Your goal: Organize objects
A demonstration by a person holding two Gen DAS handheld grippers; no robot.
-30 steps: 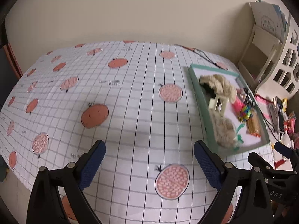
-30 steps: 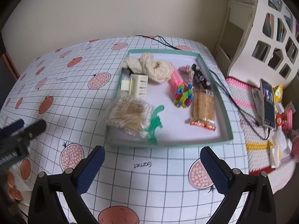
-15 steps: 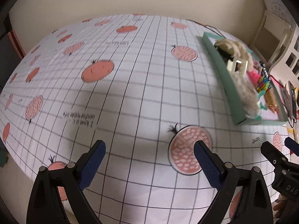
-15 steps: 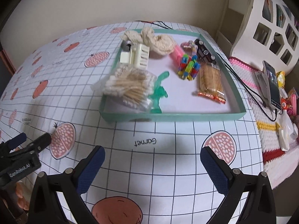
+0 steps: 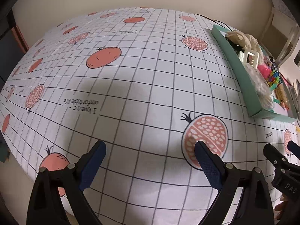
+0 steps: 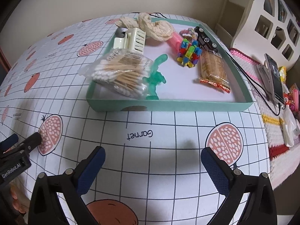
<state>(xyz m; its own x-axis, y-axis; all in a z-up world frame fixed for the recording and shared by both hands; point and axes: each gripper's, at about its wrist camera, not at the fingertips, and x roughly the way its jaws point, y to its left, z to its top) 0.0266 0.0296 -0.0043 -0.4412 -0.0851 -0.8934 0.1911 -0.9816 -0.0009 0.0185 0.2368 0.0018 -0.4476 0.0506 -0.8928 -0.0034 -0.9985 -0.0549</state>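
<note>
Both tools hang spread and empty above the checked desk: left tool, right tool. Ahead of the right tool sits a green tray holding a cotton swab bag, snack packet and toy car.

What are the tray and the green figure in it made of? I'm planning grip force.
Tray: likely matte cardboard, with thin flat walls and a white lining. Green figure: seemingly translucent soft plastic or rubber, glossy with light passing through.
</note>
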